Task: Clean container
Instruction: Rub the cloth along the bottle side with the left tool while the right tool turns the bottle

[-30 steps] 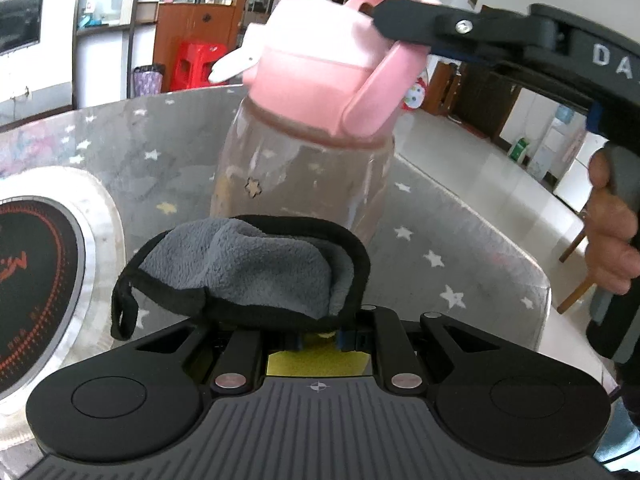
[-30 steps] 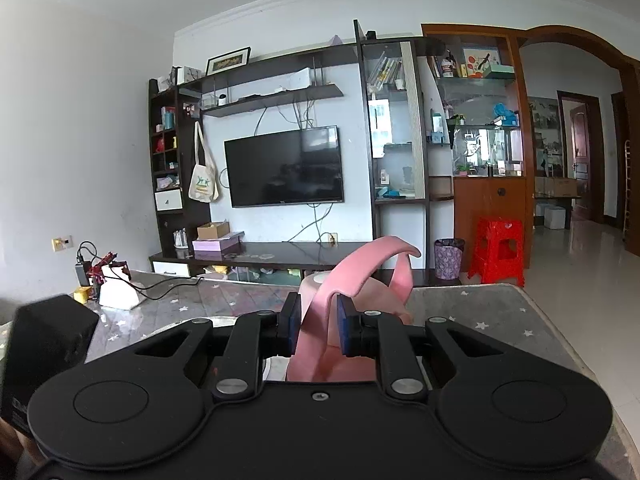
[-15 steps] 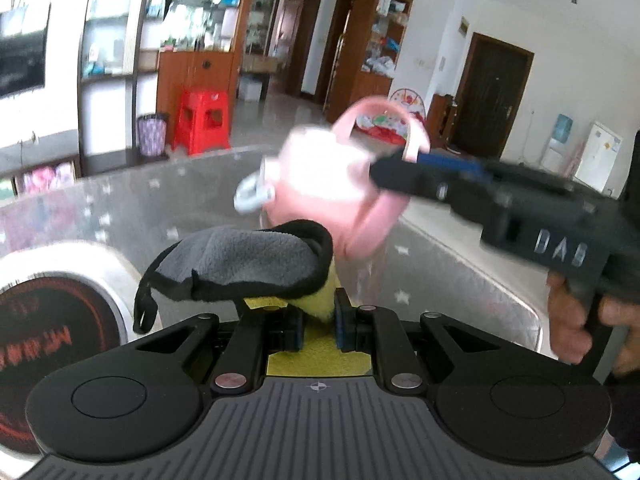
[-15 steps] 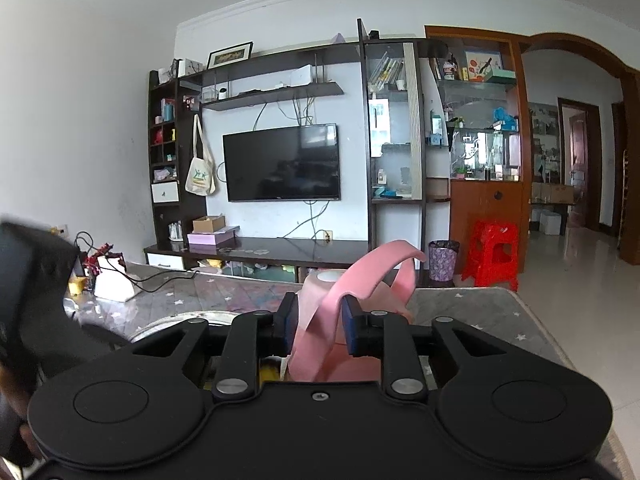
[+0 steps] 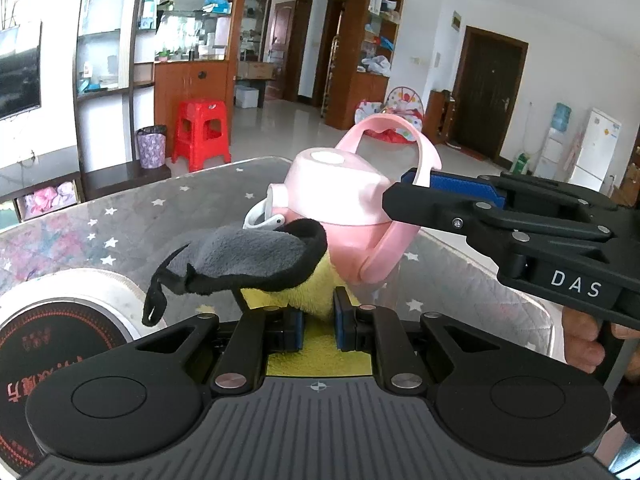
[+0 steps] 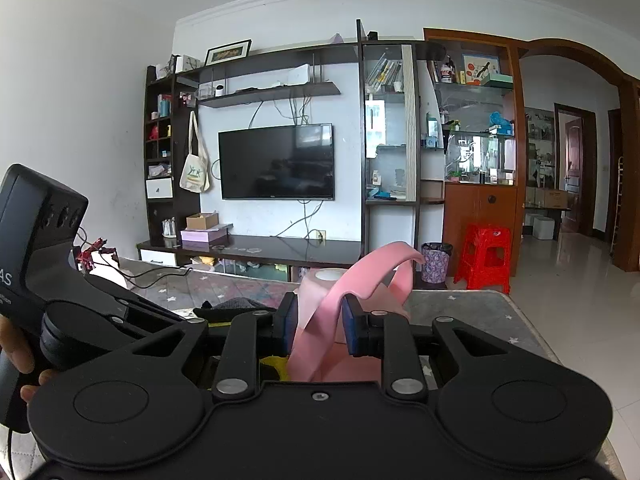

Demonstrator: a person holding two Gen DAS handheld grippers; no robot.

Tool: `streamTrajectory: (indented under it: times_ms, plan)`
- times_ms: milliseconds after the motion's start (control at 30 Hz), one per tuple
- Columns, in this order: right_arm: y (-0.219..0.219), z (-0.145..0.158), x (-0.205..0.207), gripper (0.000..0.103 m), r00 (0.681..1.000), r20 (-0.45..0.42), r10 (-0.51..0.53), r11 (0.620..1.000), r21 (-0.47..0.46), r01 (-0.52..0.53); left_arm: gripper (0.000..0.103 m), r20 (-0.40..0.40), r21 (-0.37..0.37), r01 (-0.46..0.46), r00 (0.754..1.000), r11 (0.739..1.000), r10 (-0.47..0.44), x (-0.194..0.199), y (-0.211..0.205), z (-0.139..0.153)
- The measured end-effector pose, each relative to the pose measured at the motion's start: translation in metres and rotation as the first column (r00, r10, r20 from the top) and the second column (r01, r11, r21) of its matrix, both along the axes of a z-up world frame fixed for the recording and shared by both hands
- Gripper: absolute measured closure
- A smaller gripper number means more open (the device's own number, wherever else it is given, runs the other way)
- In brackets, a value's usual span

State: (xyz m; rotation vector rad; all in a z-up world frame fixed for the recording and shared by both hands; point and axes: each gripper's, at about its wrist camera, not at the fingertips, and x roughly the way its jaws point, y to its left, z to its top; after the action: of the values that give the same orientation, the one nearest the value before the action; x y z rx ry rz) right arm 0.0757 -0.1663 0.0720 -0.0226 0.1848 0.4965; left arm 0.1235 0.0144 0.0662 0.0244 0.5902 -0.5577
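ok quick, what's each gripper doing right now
Left gripper: shut on the cloth.
Right gripper: shut on the pink bottle handle.

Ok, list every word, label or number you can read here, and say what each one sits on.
"DAS": white letters on the body of the right gripper, seen from the left wrist view.
"AS": the cut-off end of a white marking on the left gripper, at the right wrist view's left edge.
Red characters on the round black induction cooktop: seen inverted, unreadable.
Small print beneath "AS": too small.
Pink bottle lid, grey cloth: no text.
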Motion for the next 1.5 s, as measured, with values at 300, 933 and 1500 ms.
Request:
streamTrajectory:
  times_ms: [300, 933, 1500]
  plan:
    - [0.003, -0.005, -0.001, 0.076, 1.0, -0.015, 0.005, 1.0, -0.001, -0.005, 0.088, -0.045, 0.003, -0.013, 0.999, 1.0, 0.014, 0.01, 0.001, -0.017]
    - [-0.009, -0.016, -0.016, 0.066, 0.999, -0.04, -0.019, 1.0, 0.018, 0.02, 0.088, -0.189, 0.045, -0.117, 0.974, 0.992, 0.123, 0.02, 0.005, -0.053]
    - [-0.02, -0.025, -0.014, 0.061, 0.997, -0.059, -0.044, 0.999, 0.022, 0.045, 0.072, -0.182, 0.091, -0.176, 0.965, 0.98, 0.19, 0.009, -0.004, -0.048]
